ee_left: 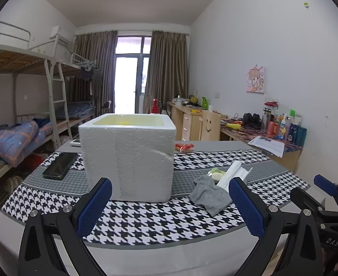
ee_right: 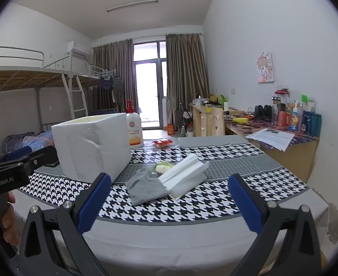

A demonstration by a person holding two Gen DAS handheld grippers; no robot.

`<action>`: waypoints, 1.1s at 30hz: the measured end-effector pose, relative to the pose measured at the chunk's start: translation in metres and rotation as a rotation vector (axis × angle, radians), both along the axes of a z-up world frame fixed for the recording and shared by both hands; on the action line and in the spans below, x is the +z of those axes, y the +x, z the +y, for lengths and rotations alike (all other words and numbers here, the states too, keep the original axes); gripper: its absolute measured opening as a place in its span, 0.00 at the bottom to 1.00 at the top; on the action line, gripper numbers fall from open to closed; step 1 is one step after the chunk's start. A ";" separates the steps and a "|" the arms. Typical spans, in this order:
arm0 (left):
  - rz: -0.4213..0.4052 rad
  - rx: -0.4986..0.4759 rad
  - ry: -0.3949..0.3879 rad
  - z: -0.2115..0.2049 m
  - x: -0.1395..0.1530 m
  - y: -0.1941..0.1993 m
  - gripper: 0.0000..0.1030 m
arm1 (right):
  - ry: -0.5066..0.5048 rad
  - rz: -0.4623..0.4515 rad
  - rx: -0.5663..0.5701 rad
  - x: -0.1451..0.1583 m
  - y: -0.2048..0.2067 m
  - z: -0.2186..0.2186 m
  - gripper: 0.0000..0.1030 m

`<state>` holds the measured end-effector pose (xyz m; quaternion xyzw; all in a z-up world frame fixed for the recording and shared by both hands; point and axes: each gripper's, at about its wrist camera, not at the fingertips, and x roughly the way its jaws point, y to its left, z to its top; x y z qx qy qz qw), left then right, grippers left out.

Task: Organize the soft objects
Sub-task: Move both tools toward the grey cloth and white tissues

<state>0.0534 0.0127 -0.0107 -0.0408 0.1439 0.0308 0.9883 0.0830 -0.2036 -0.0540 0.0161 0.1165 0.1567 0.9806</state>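
Left wrist view: my left gripper (ee_left: 170, 199) hangs low over the near edge of the table (ee_left: 146, 257), its blue-padded fingers (ee_left: 93, 207) spread wide with nothing between them. Straight ahead of it stands the white foam box (ee_left: 127, 156), open at the top, on the houndstooth cloth (ee_left: 146, 220). I take that box as my landmark.

Right of the box, close to its near corner, lies a crumpled grey sock (ee_left: 209, 195) flat on the cloth. Touching the sock on its far side is a white tissue pack (ee_left: 232, 173), tilted up, and just behind the two sits a small green and pale item (ee_left: 217, 173) that I cannot identify. Behind the box to the right is a red packet (ee_left: 184, 147). Left of the box lies a dark phone (ee_left: 59, 165).

From the right wrist view, my right gripper (ee_right: 170, 197) is also spread wide and empty, held near the table's front edge and aimed at the sock (ee_right: 146, 188) and tissue pack (ee_right: 183, 174). The box (ee_right: 92, 145) stands to their left, with a pump bottle (ee_right: 134, 127) with a red top right behind it. My left gripper (ee_right: 19, 158) shows at the left edge, with my hand (ee_right: 7, 216) around its handle.
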 end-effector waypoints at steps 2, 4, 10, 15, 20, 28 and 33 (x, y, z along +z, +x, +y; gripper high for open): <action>0.004 -0.008 -0.001 -0.002 0.000 0.005 0.99 | 0.000 0.006 -0.010 -0.001 0.003 -0.003 1.00; 0.012 -0.022 -0.001 -0.005 -0.001 0.010 0.99 | 0.003 0.014 -0.015 -0.001 0.006 -0.007 1.00; 0.043 -0.062 0.010 -0.015 -0.006 0.027 0.99 | 0.004 0.049 -0.030 -0.005 0.020 -0.013 1.00; 0.082 -0.092 0.017 -0.022 -0.012 0.044 0.99 | -0.005 0.078 -0.040 -0.008 0.036 -0.015 1.00; 0.125 -0.119 0.019 -0.026 -0.021 0.063 0.99 | -0.005 0.116 -0.042 -0.016 0.054 -0.016 1.00; 0.199 -0.143 0.028 -0.036 -0.035 0.095 0.99 | -0.010 0.178 -0.047 -0.028 0.082 -0.016 1.00; 0.235 -0.159 0.040 -0.040 -0.040 0.112 0.99 | -0.019 0.198 -0.053 -0.027 0.098 -0.017 1.00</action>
